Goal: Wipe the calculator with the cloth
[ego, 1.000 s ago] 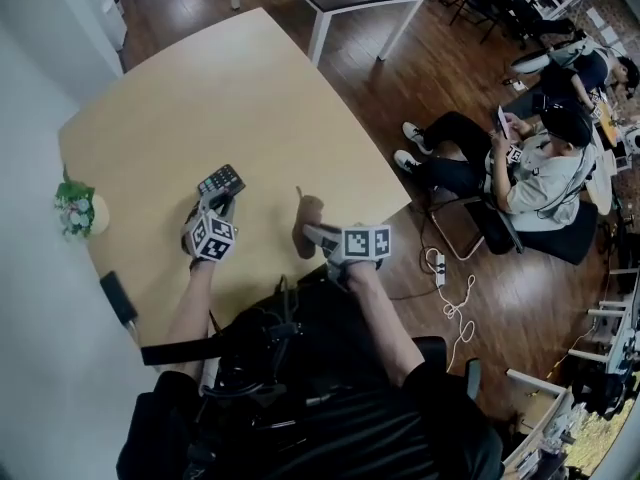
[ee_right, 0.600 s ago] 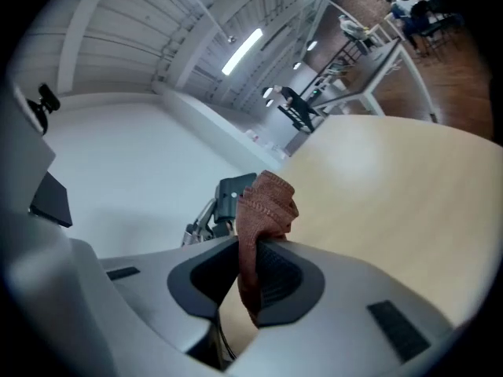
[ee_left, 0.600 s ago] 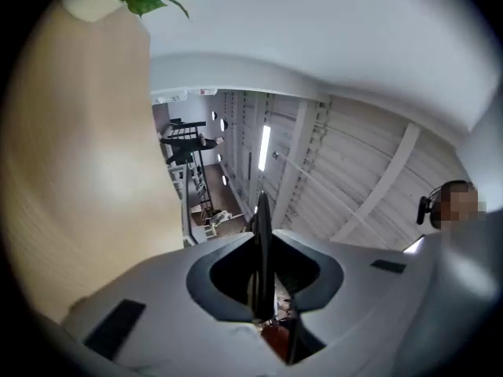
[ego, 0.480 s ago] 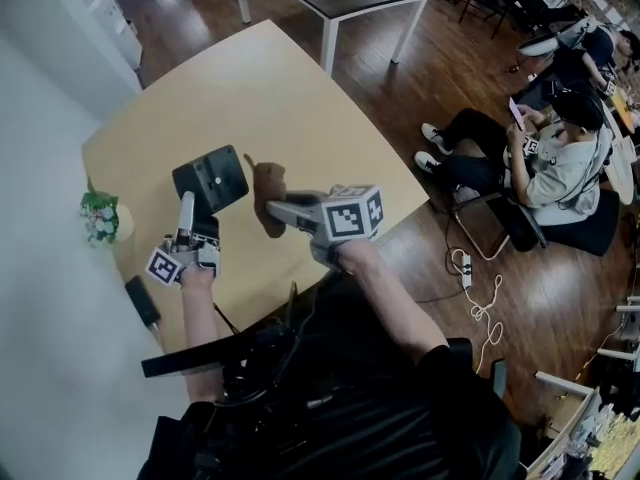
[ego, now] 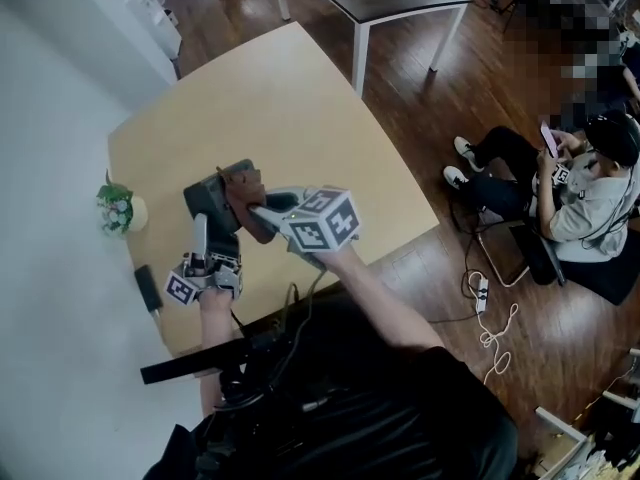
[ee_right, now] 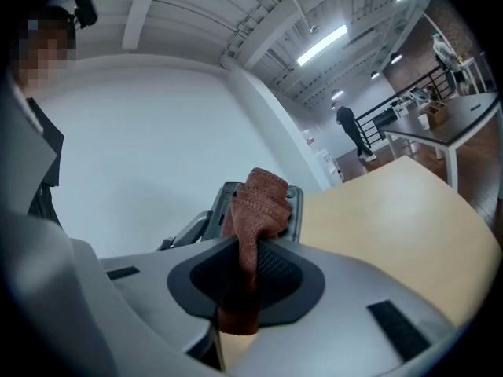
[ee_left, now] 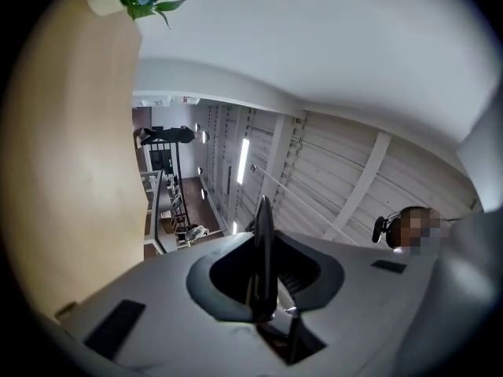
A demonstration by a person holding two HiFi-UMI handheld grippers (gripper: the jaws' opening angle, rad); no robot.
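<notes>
Status: calculator [ego: 205,203] is off the table [ego: 300,108] and held up in the air over its near-left part, in front of me.

Left gripper [ego: 201,230]: jaws pinched together on the calculator's near edge. In the left gripper view the calculator shows edge-on as a thin dark blade between the jaws. Grip looks firm, but it's narrow.

Right gripper [ego: 258,208]: jaws clamped on the cloth [ego: 243,193], a brown bunched piece. A short tuft sticks out past the jaws and a tail hangs out behind them.

The cloth sits at the calculator's right side and overlaps it in the head view. In the right gripper view the calculator is directly behind the cloth tuft. It looks like contact or very near it, but I can't confirm the pads of fabric are pressing.

Progress, my read:
- Done: both pickups, and calculator and cloth brought together.
- Wiping itself is at the start or barely under way. Nothing in view shows how much of the face has been covered.
- Left: strokes across the whole face, probably the far and left portions, which show bare now, then set both items down.

Risk: an edge-only hold on the calculator means wipe pressure could pivot it in the left jaws. I'd go with light strokes, directed toward the gripped edge.

The small plant [ego: 115,206] at the table's left edge is well apart from the work.
</notes>
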